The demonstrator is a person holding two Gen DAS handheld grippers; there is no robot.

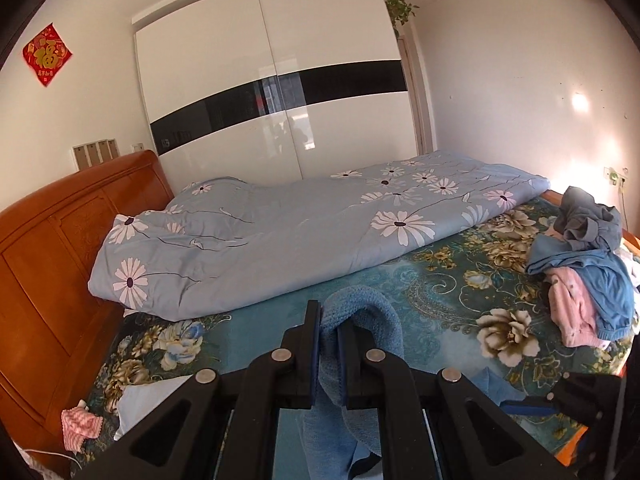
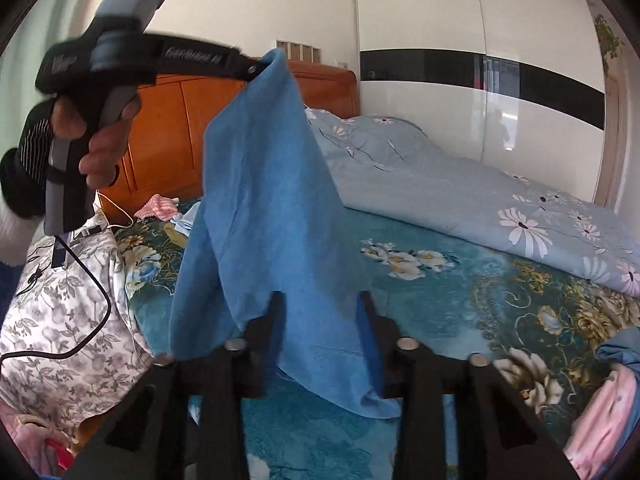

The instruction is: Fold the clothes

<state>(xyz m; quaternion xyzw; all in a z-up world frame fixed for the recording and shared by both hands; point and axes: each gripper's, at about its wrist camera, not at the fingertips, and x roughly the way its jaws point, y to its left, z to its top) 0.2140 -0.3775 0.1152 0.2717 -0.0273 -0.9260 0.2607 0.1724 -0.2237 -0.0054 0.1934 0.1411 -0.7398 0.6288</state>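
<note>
Hanging in soft folds, a blue cloth (image 2: 272, 208) of fine, slightly crinkled weave is pinched at its top corner by the left gripper (image 2: 256, 70), whose jaws are closed hard on the fabric. In the left wrist view the same cloth bulges as a thick, nubbly loop between the black plastic fingers (image 1: 310, 332), held well above the bed. The right gripper (image 2: 320, 320) is seen spread wide, with the cloth's lower drape passing between its fingers and nothing clamped. Beneath both tools a teal bedspread (image 1: 432, 280) printed with cream and gold blooms is laid flat. To the right of the left gripper a rumpled pile of clothes (image 1: 588, 264), blue, grey and pink, is heaped. Beyond the tongs a puffy grey-blue quilt (image 1: 280, 236) with white daisies is bunched lengthwise. Farther back, a carved orange-brown wooden headboard (image 1: 68, 240) and a glossy white wardrobe (image 1: 272, 92) banded in black are seen.
</note>
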